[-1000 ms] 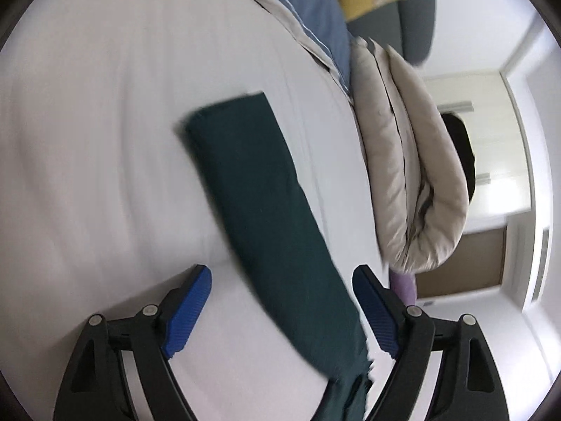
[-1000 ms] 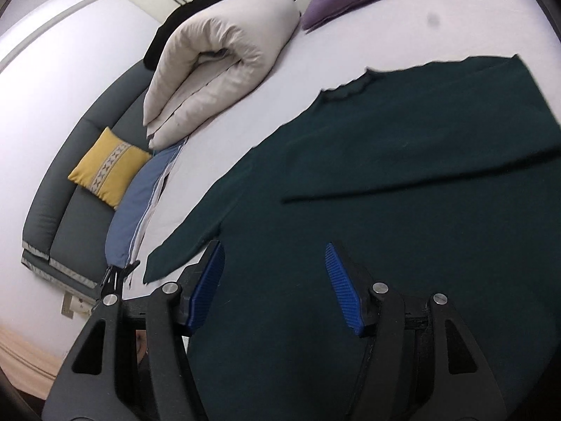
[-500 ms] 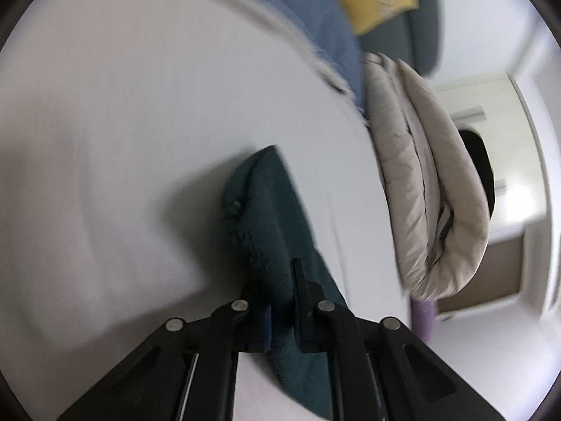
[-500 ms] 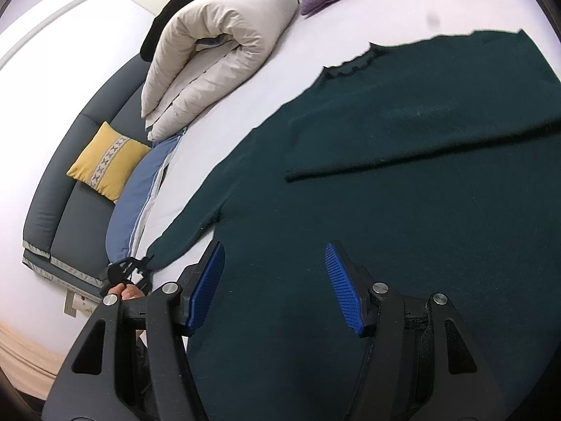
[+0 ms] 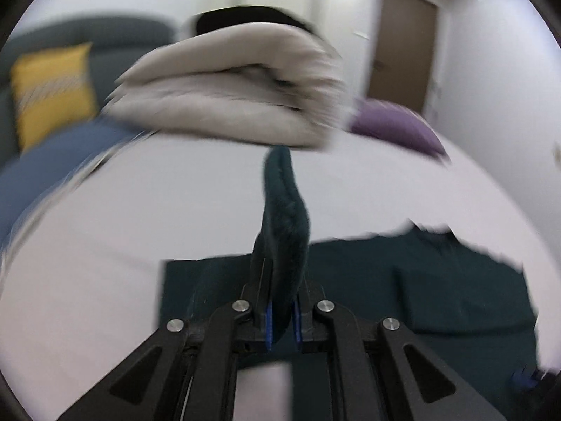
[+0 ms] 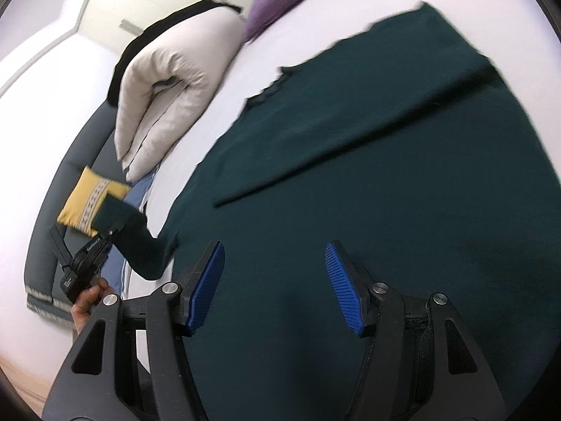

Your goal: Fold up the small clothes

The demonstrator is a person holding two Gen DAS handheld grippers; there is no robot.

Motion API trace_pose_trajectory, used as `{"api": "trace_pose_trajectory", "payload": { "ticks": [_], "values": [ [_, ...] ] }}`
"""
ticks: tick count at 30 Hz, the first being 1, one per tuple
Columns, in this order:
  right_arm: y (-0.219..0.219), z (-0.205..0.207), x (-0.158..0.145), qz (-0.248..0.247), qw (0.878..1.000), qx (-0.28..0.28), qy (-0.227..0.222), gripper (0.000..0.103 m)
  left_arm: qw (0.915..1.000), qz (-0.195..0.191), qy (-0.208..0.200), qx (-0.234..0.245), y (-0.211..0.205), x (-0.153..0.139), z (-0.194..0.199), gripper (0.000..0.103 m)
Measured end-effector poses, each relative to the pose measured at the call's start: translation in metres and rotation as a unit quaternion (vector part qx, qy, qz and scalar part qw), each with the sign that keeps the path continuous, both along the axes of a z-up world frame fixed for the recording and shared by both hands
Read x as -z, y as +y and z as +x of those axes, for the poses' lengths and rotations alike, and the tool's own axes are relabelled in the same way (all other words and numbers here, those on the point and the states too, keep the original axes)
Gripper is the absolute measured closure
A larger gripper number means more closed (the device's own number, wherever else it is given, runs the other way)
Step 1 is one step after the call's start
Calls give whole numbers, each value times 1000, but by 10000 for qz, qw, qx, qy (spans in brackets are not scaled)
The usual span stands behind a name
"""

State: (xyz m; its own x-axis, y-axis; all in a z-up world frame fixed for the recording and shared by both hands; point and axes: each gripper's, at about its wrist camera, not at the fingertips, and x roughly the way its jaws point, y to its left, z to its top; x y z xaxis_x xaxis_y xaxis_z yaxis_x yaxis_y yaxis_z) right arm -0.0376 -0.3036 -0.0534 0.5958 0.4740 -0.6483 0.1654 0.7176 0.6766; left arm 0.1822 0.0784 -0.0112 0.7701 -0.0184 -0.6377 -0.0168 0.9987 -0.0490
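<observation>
A dark green sweater (image 6: 385, 161) lies flat on the white bed (image 6: 350, 7), one sleeve folded across its body. My left gripper (image 5: 281, 319) is shut on the other sleeve (image 5: 282, 210), which stands up out of the jaws, lifted off the bed. The right wrist view shows that left gripper (image 6: 105, 236) at the left edge, a hand under it, with the sleeve (image 6: 133, 231) raised clear of the mattress. My right gripper (image 6: 273, 287) hangs open above the sweater's lower body, with nothing between its blue pads (image 6: 205, 289).
A folded beige duvet (image 5: 238, 94) lies at the head of the bed with a purple cushion (image 5: 396, 126) beside it. A grey sofa (image 6: 49, 217) with a yellow cushion (image 6: 84, 200) and a blue blanket (image 5: 52, 161) stands along the bed's left side. A brown door (image 5: 403, 52) is behind.
My left gripper went from open over the flat sleeve to shut on it, then lifted it and swung round toward the sweater's body. My right gripper dropped a little closer to the sweater.
</observation>
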Motion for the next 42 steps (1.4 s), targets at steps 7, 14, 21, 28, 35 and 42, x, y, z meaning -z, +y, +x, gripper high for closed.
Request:
{"api": "trace_pose_trajectory", "payload": {
  "ticks": [7,14,21,28,35,42],
  "values": [
    [-56,-22,2,284,9975,640,-45,43,9859,1159,12,1210,-159,24,11,94],
    [-96,-34,-7,415,9936,1020,-237,43,9774,1352,116,1622,-238,56,21,88],
    [-97,-20,-5,260,9948,983,-5,43,9821,1150,312,1461,-226,73,12,18],
    [-69,33,-22,-81,9983,571,6,30,9831,532,399,1706,-174,54,-20,5],
    [-4,117,-8,-413,9988,-236,152,29,9918,-295,386,1183,-79,41,-32,5],
    [35,180,23,-827,9940,-397,604,46,9942,-963,470,88,27,48,-16,14]
  ]
}}
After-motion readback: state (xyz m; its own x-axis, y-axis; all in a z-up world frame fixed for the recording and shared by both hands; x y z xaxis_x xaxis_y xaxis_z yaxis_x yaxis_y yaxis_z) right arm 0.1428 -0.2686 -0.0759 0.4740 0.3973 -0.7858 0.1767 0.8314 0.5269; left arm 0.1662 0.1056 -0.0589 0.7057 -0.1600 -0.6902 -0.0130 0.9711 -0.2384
